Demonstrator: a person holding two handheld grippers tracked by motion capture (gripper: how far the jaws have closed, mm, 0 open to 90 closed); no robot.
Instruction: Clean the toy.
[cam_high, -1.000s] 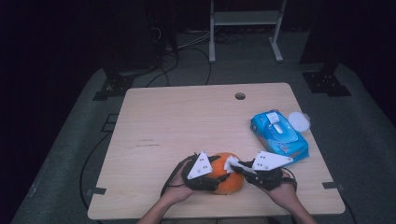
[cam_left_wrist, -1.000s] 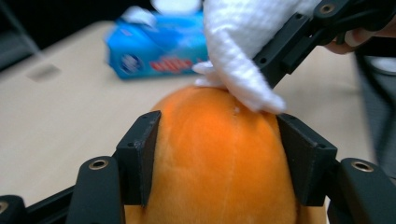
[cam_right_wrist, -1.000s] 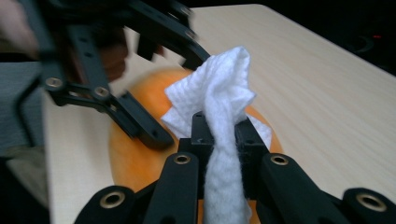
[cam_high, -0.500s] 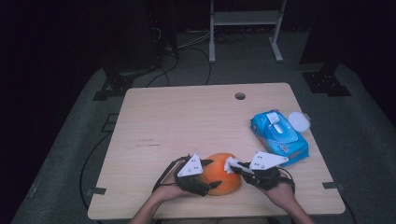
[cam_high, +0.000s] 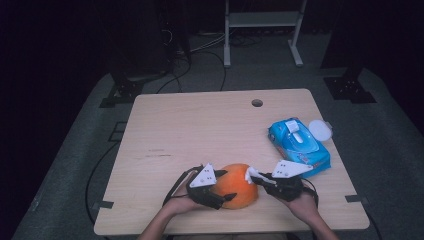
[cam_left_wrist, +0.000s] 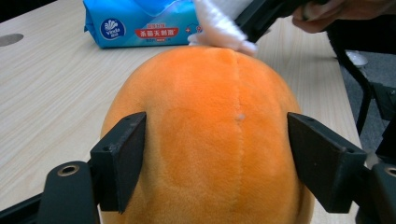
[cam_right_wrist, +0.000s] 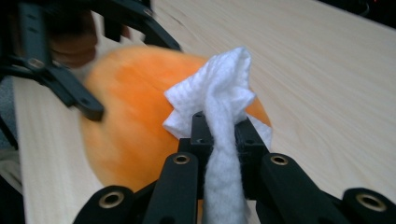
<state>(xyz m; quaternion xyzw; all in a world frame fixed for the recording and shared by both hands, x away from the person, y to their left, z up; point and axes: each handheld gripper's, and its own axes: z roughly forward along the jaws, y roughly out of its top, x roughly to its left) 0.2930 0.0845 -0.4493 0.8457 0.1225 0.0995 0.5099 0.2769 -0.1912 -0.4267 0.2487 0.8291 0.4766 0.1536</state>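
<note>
An orange plush ball lies near the table's front edge. My left gripper straddles its left side. In the left gripper view the plush fills the gap between the two black pads and bulges past them. These jaws have just been opening, with the plush still pressed between them. My right gripper is shut on a bunched white wipe, and in the right gripper view that wipe rests against the plush.
A blue pack of wet wipes lies at the right of the wooden table, with a round white lid beside it. A cable hole sits near the far edge. Dark floor and stands surround the table.
My left gripper has slid from the top of the plush toward its left side and a little lower, baring more orange. The right gripper with the wipe has stayed put.
</note>
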